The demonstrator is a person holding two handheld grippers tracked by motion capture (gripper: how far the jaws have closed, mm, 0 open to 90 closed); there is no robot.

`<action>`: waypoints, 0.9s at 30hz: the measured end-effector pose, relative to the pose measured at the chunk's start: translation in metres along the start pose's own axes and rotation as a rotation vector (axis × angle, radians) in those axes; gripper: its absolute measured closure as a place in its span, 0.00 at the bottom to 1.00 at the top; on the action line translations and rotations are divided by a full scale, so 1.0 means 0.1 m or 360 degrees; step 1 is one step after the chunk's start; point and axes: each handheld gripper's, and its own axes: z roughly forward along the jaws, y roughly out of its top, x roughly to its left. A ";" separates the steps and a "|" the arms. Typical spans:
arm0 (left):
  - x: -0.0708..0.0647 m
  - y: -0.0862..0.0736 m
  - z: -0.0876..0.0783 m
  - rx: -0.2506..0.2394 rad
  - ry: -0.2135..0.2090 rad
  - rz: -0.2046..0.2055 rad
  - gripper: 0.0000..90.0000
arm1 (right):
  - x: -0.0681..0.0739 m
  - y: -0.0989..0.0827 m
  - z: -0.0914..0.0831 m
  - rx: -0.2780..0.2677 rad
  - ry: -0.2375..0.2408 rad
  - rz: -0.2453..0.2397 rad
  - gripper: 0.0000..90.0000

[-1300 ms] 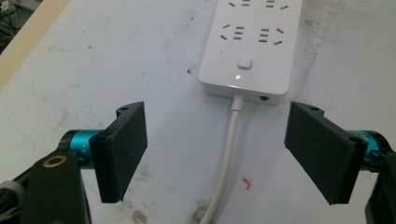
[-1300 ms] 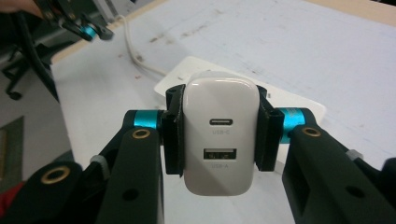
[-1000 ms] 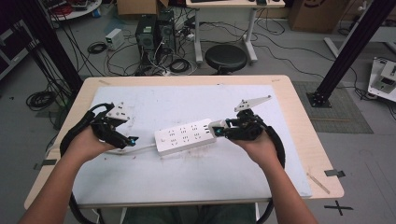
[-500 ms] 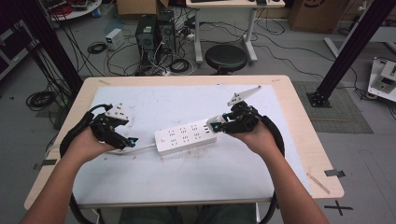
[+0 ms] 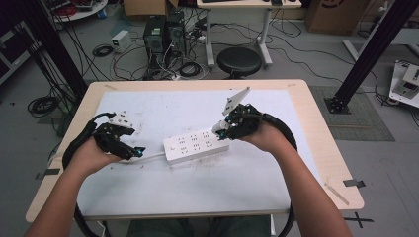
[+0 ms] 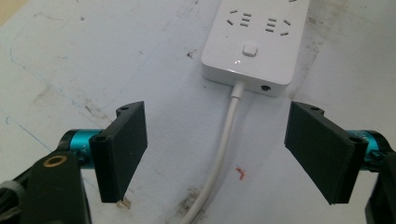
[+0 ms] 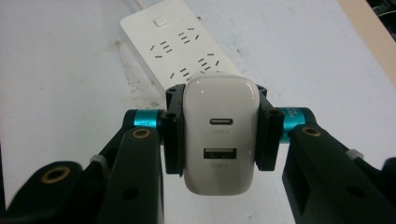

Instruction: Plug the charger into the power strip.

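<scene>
Charger held above the power strip
Right gripper [image 7: 217, 135] fingers grasp a white USB charger [image 7: 220, 135]; left gripper [image 6: 224, 154] fingers released, straddling the strip's cord [image 6: 219, 158].

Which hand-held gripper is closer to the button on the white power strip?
Left. The left hand-held gripper sits open just off the switch end, straddling the cord. The right hand-held gripper holds a USB charger over the far end.

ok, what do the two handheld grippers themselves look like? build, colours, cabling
Both are black-bodied, each with two flat black rectangular pads on arms joined by teal metal sleeves and brass-coloured pivot pins. The left gripper and right gripper share this build. In the high view each carries a pale grey three-cornered plate on top and trails a thick black cable. Forearms are bare, no sleeves.
</scene>
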 end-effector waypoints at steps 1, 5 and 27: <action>0.00 -0.01 0.00 0.0000 0.0002 -0.0001 0.24 | -0.02 0.03 0.01 0.0009 0.0000 -0.0026 0.71; 0.02 -0.03 0.02 -0.0010 -0.0003 -0.0022 0.24 | -0.09 0.11 0.08 0.0102 -0.0015 -0.0092 0.71; -0.05 -0.11 -0.01 0.0022 0.0004 0.0005 0.24 | -0.35 0.57 0.55 0.0575 0.0236 -0.0491 0.71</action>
